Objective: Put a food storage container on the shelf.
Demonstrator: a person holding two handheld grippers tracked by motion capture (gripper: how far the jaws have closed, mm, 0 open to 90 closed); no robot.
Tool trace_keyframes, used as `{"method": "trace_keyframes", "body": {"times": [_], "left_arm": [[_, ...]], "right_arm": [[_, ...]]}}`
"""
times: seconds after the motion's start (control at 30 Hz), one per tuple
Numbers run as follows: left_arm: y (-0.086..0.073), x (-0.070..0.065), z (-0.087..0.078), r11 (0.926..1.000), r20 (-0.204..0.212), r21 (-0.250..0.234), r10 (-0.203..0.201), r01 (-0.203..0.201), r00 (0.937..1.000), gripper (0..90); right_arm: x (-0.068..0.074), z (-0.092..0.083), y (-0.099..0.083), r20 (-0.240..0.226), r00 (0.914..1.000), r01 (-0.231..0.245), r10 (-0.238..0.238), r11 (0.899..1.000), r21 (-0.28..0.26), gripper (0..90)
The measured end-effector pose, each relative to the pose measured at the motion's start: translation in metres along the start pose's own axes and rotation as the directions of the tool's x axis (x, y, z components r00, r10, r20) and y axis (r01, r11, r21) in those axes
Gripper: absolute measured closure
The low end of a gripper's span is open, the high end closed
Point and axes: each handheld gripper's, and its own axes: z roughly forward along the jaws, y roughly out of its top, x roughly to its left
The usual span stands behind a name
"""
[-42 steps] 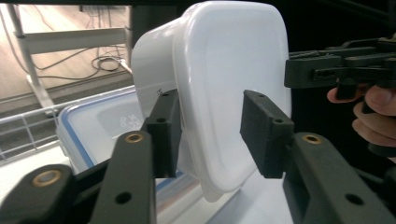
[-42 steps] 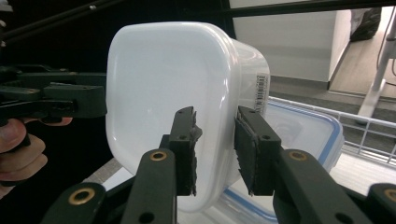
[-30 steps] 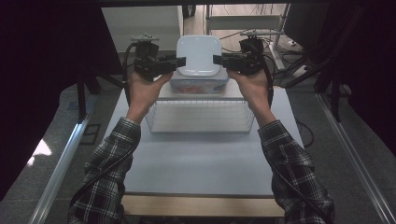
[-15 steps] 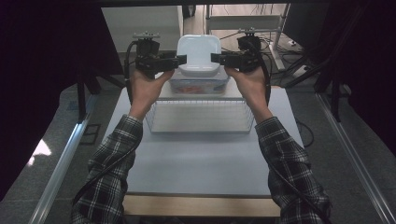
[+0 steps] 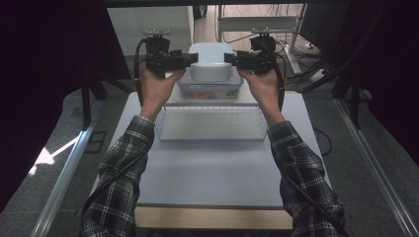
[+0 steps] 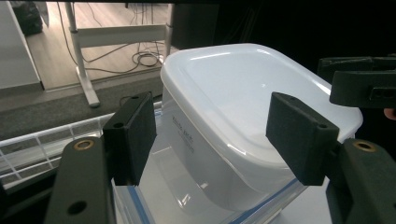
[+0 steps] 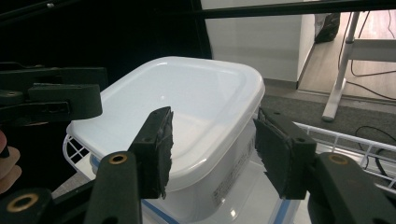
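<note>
Released, white tub (image 5: 210, 65) sits upside-down, glossy.

Grey floor (image 5: 59, 148), white desk frame (image 6: 88, 51) with cables (image 6: 140, 56) behind, dark surroundings, sunlit patch (image 5: 44, 158).

Open near half of the table, crowded far half.

The white table (image 5: 212, 173) lies bare between the person's sleeves, giving free passage. Farther off, a wire basket (image 5: 210, 123) spans the middle. Behind it a white tub (image 5: 210, 66) sits on a clear lidded box (image 5: 210, 89), with the left gripper (image 5: 190, 58) and right gripper (image 5: 230, 58) flanking the tub closely.
</note>
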Motion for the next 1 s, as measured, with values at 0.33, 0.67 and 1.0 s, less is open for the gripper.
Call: {"method": "trace_keyframes", "body": {"times": [0.33, 0.67, 1.0], "left_arm": [[-0.001, -0.003, -0.008, 0.9983, 0.029, -0.017, 0.057, -0.057, 0.998, 21.7], [-0.017, -0.008, -0.017, 0.9938, 0.097, 0.013, 0.109, -0.111, 0.9893, 8.8], [-0.033, -0.014, -0.021, 0.9866, 0.108, 0.046, 0.151, -0.157, 0.9827, 5.6]], "right_arm": [[-0.002, -0.006, -0.001, -0.053, 0.9985, 0.011, -0.012, 1.0, -0.017, 34.8], [-0.003, -0.021, -0.022, -0.125, 0.9883, 0.087, -0.087, 0.996, -0.002, 19.7], [-0.009, -0.028, -0.041, -0.147, 0.9834, 0.109, -0.107, 0.994, 0.011, 16.2]]}}
